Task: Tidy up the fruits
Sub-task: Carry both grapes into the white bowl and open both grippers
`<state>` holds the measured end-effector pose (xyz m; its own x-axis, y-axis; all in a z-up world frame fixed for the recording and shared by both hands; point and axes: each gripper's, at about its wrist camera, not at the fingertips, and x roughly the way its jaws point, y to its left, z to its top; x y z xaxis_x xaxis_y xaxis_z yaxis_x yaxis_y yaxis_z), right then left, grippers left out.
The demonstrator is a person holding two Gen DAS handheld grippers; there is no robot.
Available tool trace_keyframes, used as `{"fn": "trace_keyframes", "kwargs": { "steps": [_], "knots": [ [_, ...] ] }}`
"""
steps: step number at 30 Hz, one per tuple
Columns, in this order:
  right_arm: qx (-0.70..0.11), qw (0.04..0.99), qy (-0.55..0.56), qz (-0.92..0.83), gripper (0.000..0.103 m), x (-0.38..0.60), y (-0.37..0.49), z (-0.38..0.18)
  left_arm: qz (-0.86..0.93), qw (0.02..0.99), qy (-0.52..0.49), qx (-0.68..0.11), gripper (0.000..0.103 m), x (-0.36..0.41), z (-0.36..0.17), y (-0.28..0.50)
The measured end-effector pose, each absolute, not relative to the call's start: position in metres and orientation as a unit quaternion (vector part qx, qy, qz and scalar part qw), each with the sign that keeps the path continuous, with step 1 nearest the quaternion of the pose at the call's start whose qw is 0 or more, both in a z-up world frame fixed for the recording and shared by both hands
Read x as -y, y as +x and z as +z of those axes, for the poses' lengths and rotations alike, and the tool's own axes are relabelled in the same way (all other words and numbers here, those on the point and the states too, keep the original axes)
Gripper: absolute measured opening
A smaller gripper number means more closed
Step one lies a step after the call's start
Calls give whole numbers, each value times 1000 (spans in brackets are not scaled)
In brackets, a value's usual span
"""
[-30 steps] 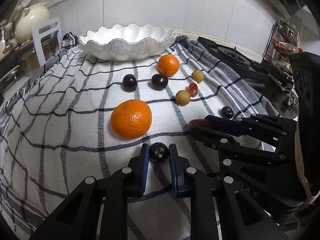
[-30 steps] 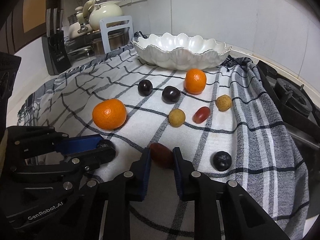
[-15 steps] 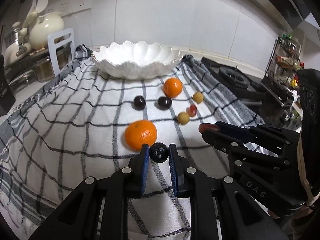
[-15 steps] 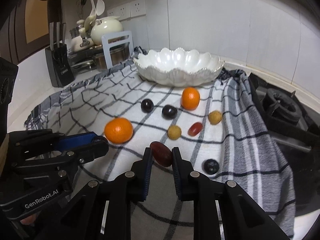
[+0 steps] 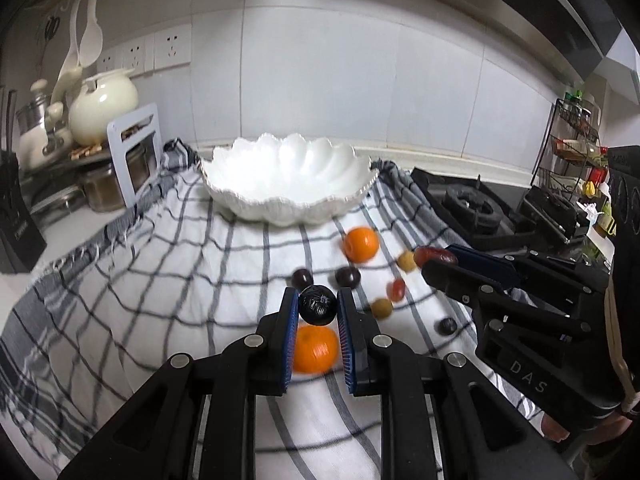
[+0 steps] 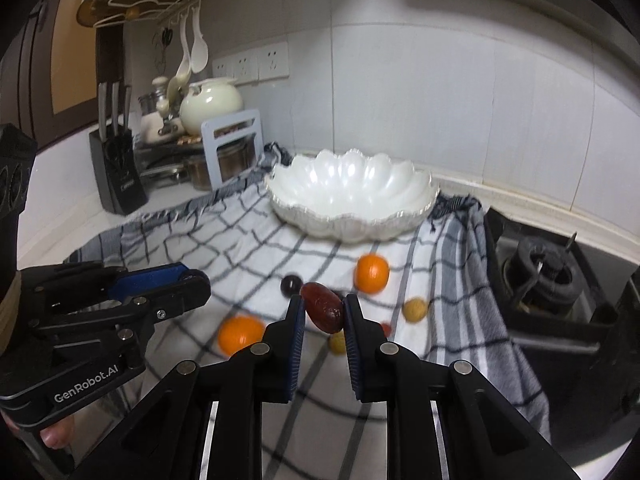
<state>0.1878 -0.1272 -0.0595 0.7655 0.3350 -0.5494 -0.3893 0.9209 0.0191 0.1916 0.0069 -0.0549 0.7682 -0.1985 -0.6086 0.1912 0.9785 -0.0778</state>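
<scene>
My left gripper (image 5: 318,306) is shut on a small wrinkled black fruit (image 5: 317,305), held above the checked cloth (image 5: 160,280). My right gripper (image 6: 323,312) is shut on an oblong dark red fruit (image 6: 322,312), also lifted; it shows at the right of the left wrist view (image 5: 436,257). A white scalloped bowl (image 5: 288,178) stands empty at the back of the cloth. On the cloth lie two oranges (image 5: 361,244) (image 5: 314,348), dark plums (image 5: 346,277), yellowish round fruits (image 5: 381,308) and a small red one (image 5: 396,289).
A gas hob (image 6: 548,276) borders the cloth on the right. A knife block (image 6: 118,168), jars and a cream teapot (image 6: 210,106) stand at the left along the tiled wall. A wire rack with bottles (image 5: 576,136) is at the far right. A person's fingertip (image 6: 56,436) shows under the left gripper.
Both grippers have risen from the cloth, each carrying its fruit, and tilted up so the bowl and wall fill more of the views. The fruits on the cloth have stayed put.
</scene>
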Motion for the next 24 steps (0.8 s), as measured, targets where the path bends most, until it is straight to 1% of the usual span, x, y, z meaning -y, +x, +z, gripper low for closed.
{"fn": "trace_keyframes", "kwargs": {
  "steps": [12, 24],
  "knots": [
    [-246, 955, -34, 161, 21, 114, 229, -25, -117, 952, 13, -283, 21, -22, -19, 242],
    [-238, 956, -22, 170, 21, 117, 303, -2, -75, 958, 5, -275, 20, -22, 7, 306]
  ]
}}
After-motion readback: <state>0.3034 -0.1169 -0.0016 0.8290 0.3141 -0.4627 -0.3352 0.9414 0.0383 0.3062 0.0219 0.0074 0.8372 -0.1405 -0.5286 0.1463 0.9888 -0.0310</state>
